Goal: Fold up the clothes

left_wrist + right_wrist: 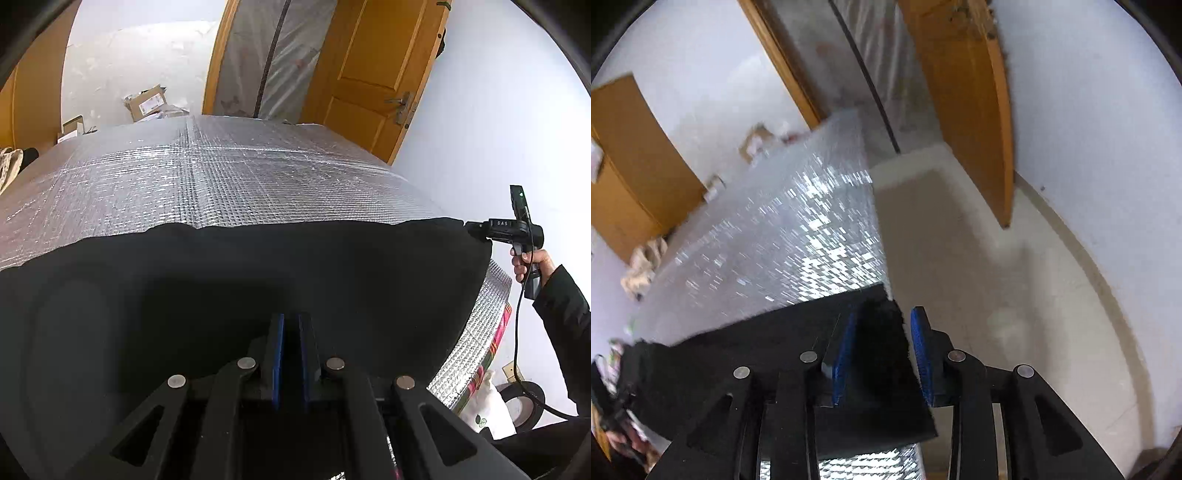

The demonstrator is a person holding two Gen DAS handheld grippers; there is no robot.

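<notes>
Left wrist view: the left gripper point(291, 334) sits at lower centre, its blue pads point(277, 354) drawn close with only a thin gap, dark cloth between them, so it looks clamped on the black garment point(221, 280). That garment fills the lower half of the frame and lies across a silver quilted foil cover point(207, 173) that occupies the middle. At the right edge, a hand point(532, 262) in a dark sleeve point(565, 314) holds the right gripper point(471, 229), whose tip meets the garment's far right corner. A wooden door point(373, 70) stands at upper right, cardboard boxes point(146, 103) at upper left, and a roll of black tape point(526, 406) at lower right.

Right wrist view: blurred. The right gripper point(886, 343) has its blue pads point(844, 354) standing apart, with a tuft of the black garment point(879, 332) between them; the right pad stands clear of the cloth, so the grip reads as loose. The foil cover point(783, 229) runs up the centre left, pale floor point(997, 277) to the right.
</notes>
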